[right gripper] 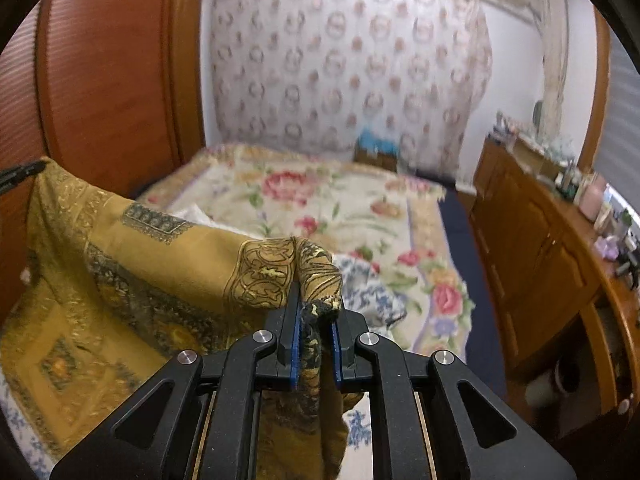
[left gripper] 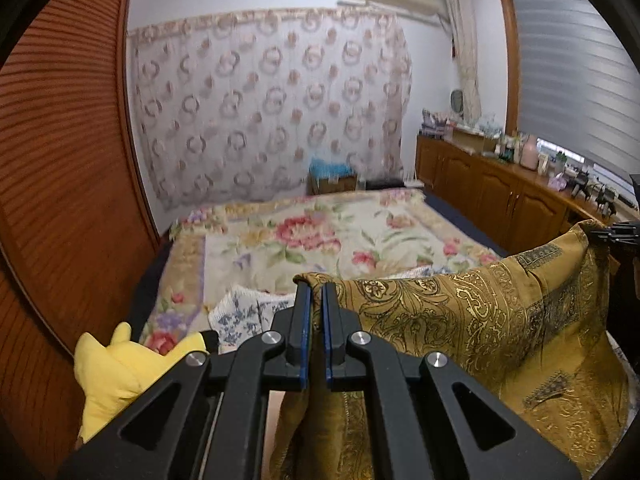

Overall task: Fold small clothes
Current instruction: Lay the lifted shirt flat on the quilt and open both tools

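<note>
- Your left gripper (left gripper: 316, 292) is clamped on one top corner of the mustard-gold paisley cloth (left gripper: 460, 312); the blue pads are pressed nearly together with the fabric edge pinched between them.
- Your right gripper (right gripper: 316, 308) is clamped on the opposite corner of the same cloth (right gripper: 120, 264), a bunched dark-and-gold fold squeezed between its pads and draped over the tips.
- The cloth hangs stretched between the two grippers, lifted above the bed, sagging in the middle and trailing down below both of them.
- In the left wrist view, the far corner of the cloth reaches the black tip of your other gripper (left gripper: 616, 234) at the right edge; in the right wrist view, the left gripper's tip (right gripper: 22, 172) shows at the left edge.
- Beneath it lies the floral bedspread (left gripper: 320, 236), cream with red and pink blossoms.
- A blue-and-white patterned garment (left gripper: 240, 312) lies on the bedspread just beyond the left gripper; it shows again in the right wrist view (right gripper: 372, 292).
- A yellow plush toy (left gripper: 116, 364) sits at the near left edge of the bed.
- Containers: a brown box (left gripper: 332, 182) stands at the far end of the bed against the patterned curtain (left gripper: 264, 100), holding something light blue that rises above its rim; what it is cannot be told.
- A wooden cabinet (left gripper: 492, 196) along the right wall carries bottles and jars on top, too small to identify.
</note>
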A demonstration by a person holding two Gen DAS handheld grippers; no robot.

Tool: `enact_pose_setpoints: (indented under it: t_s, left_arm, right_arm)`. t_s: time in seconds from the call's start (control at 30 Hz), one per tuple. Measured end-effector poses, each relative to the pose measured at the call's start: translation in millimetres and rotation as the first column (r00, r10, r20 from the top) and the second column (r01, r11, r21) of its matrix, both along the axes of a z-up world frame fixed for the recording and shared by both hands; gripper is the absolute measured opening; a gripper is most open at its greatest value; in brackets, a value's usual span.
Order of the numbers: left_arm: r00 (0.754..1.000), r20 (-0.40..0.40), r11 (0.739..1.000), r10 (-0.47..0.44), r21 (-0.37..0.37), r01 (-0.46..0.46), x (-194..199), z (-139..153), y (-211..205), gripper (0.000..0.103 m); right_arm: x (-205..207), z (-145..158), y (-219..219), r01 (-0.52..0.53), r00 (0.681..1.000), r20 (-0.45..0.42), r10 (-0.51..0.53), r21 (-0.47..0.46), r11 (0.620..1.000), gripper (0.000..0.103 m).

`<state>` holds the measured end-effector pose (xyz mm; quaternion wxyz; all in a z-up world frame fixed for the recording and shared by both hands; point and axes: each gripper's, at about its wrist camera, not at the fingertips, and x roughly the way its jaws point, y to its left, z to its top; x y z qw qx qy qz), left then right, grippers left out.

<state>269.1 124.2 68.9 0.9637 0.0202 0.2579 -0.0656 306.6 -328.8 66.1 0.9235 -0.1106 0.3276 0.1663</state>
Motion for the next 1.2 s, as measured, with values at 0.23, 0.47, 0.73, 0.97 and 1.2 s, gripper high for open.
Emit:
enact_pose_setpoints:
  t_s: [0.23,0.47,0.73,0.97,1.2]
  left_arm:
    - [0.997,-0.079,1.000,0.002,0.015,-0.001,31.0,-25.2,-3.1,0.003]
    - [0.991,-0.137,1.000,-0.004,0.029,0.008,49.3,-43.6,-0.1,0.007]
    - [0.982,-0.185,1.000,-0.027,-0.017,0.025,22.1,-54.3,14.2,0.038]
    - [0.974,-0.225,1.000,0.005,-0.013,-0.009,-14.0,-74.2,15.0,0.041]
    - [0.967,-0.254,0.999,0.037,-0.024,-0.045,-39.4,-93.4,18.9,0.041]
  right_arm:
    - [43.0,-34.0,1.2,0.001,0.997,-0.083,-0.001,0.002,1.000,0.009]
    - [61.8,-54.6,2.6,0.014,0.991,-0.136,-0.011,0.022,1.000,0.022]
    - [48.4,-69.6,-9.8,0.043,0.990,-0.134,-0.039,0.032,0.999,0.046]
    - [4.8,-76.4,-23.8,0.092,0.985,-0.152,-0.085,0.037,0.995,0.047]
    - [-30.7,-88.7,-29.0,0.119,0.978,-0.176,-0.110,0.043,0.992,0.047]
